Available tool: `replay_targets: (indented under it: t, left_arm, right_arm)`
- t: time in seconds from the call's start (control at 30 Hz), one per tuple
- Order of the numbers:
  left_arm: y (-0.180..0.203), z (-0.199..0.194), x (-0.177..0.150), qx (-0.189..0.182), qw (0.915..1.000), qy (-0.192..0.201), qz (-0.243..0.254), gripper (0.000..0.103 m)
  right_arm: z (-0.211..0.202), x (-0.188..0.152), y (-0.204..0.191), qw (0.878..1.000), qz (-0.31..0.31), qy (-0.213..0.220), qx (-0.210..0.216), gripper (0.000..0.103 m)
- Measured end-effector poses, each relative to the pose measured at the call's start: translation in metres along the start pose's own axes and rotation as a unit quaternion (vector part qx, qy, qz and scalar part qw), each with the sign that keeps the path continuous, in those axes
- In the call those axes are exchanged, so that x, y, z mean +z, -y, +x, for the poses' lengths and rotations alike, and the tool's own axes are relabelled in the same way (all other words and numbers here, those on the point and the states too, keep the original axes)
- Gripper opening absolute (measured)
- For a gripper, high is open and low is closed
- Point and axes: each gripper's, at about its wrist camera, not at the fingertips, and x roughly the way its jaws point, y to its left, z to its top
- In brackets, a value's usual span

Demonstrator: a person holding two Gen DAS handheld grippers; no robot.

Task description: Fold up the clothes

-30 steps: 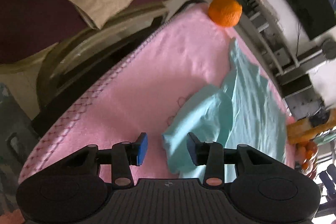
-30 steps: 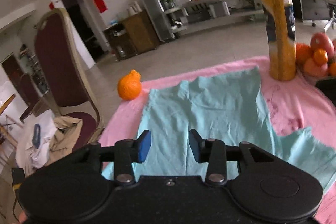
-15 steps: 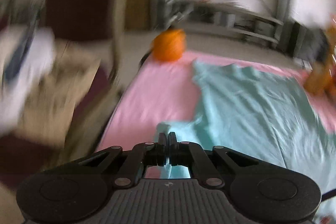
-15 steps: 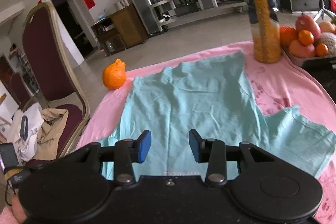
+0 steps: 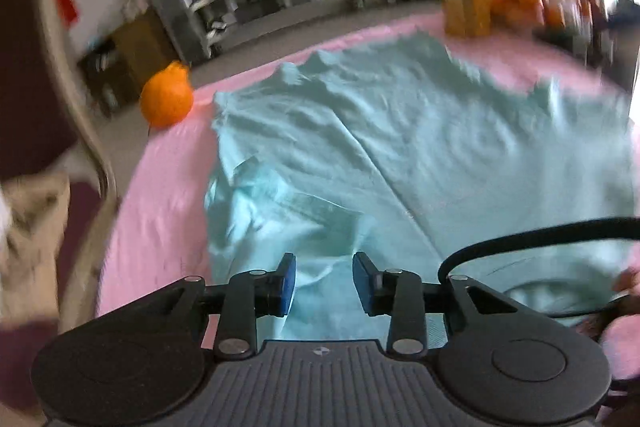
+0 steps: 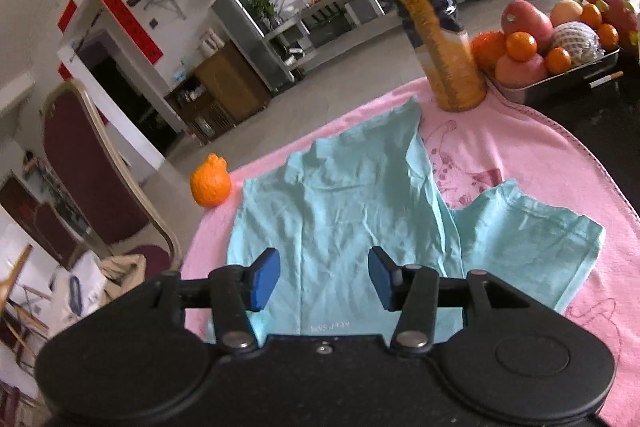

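The left gripper hangs over the near edge of the worktop with its jaws opening, nothing pinched between them. The right gripper is likewise opening, empty. Under both, the teal T-shirt lies spread on the pink cloth, one sleeve folded in. Beyond stand an orange, left, and a juice bottle, far edge.

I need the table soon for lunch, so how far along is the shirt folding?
Early. Done: the left sleeve is folded onto the shirt. In hand: nothing; both the left hand-held gripper and right hand-held gripper are opening, empty, over the cloth. Left: the right sleeve lies spread out, and the body is unfolded.
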Motion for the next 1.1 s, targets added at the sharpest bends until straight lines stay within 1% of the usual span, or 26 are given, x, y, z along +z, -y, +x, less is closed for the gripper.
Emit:
replay_targets:
  t: [0.03,0.07,0.1,0.13,0.17,0.2,0.27,0.33,0.37,0.4,0.43,0.5,0.57,0.67,0.9,1.03,1.07,1.1]
  left_arm:
    - [-0.018,-0.006,-0.002,-0.017,0.9987,0.004,-0.048,0.039]
    - [-0.037,-0.009,-0.003,-0.029,0.9944,0.004,-0.101,0.039]
    - [-0.052,-0.009,-0.005,-0.037,0.9882,0.000,-0.149,0.038]
    - [-0.063,-0.007,-0.004,-0.043,0.9822,-0.004,-0.183,0.038]
    - [-0.068,-0.006,-0.003,-0.045,0.9779,-0.010,-0.204,0.038]
    - [-0.071,-0.004,-0.001,-0.045,0.9761,-0.015,-0.212,0.037]
    - [-0.055,0.000,0.007,-0.034,0.9862,-0.020,-0.161,0.038]
    - [-0.026,0.003,0.011,-0.030,0.9962,-0.010,-0.081,0.041]
    - [-0.010,0.005,0.012,-0.029,0.9988,-0.004,-0.038,0.043]
    - [0.006,0.006,0.012,-0.026,0.9996,0.003,0.003,0.046]
    - [0.018,0.007,0.010,-0.021,0.9990,0.009,0.038,0.046]
    - [0.034,0.017,0.007,-0.023,0.9968,0.011,0.076,0.046]
    - [0.033,0.028,0.004,-0.033,0.9973,0.006,0.066,0.046]
    - [0.023,0.039,0.002,-0.053,0.9980,0.003,0.033,0.046]
    - [0.019,0.042,-0.004,-0.067,0.9975,0.008,0.022,0.046]
    - [0.027,0.046,-0.001,-0.051,0.9978,0.005,0.043,0.045]
    - [0.030,0.049,-0.001,-0.044,0.9976,0.002,0.053,0.044]
    - [0.035,0.053,-0.001,-0.036,0.9972,-0.003,0.066,0.040]
  right_arm:
    - [-0.004,0.002,0.001,1.000,0.005,0.006,0.005,0.049]
    - [-0.007,0.003,0.003,1.000,0.009,0.012,0.011,0.049]
    - [-0.011,0.004,0.004,1.000,0.014,0.018,0.015,0.049]
    - [-0.013,0.006,0.005,0.999,0.022,0.022,0.019,0.049]
    - [-0.015,0.007,0.007,0.999,0.032,0.025,0.026,0.049]
    - [-0.016,0.008,0.009,0.998,0.042,0.028,0.033,0.049]
    - [-0.018,0.010,0.012,0.997,0.060,0.028,0.046,0.049]
    - [-0.021,0.011,0.012,0.996,0.063,0.031,0.052,0.049]
    - [-0.022,0.011,0.012,0.996,0.063,0.034,0.052,0.049]
    - [-0.024,0.012,0.013,0.996,0.062,0.036,0.053,0.049]
    - [-0.025,0.012,0.013,0.996,0.062,0.038,0.053,0.050]
    - [-0.028,0.012,0.017,0.996,0.063,0.040,0.049,0.050]
    - [-0.031,0.012,0.020,0.996,0.064,0.043,0.045,0.050]
    - [-0.034,0.010,0.030,0.996,0.071,0.047,0.040,0.050]
    - [-0.038,0.007,0.055,0.993,0.095,0.060,0.031,0.050]
    - [-0.044,0.010,0.072,0.991,0.112,0.071,0.026,0.050]
    - [-0.045,0.011,0.075,0.990,0.116,0.073,0.025,0.050]
    - [-0.045,0.011,0.079,0.990,0.121,0.075,0.024,0.050]
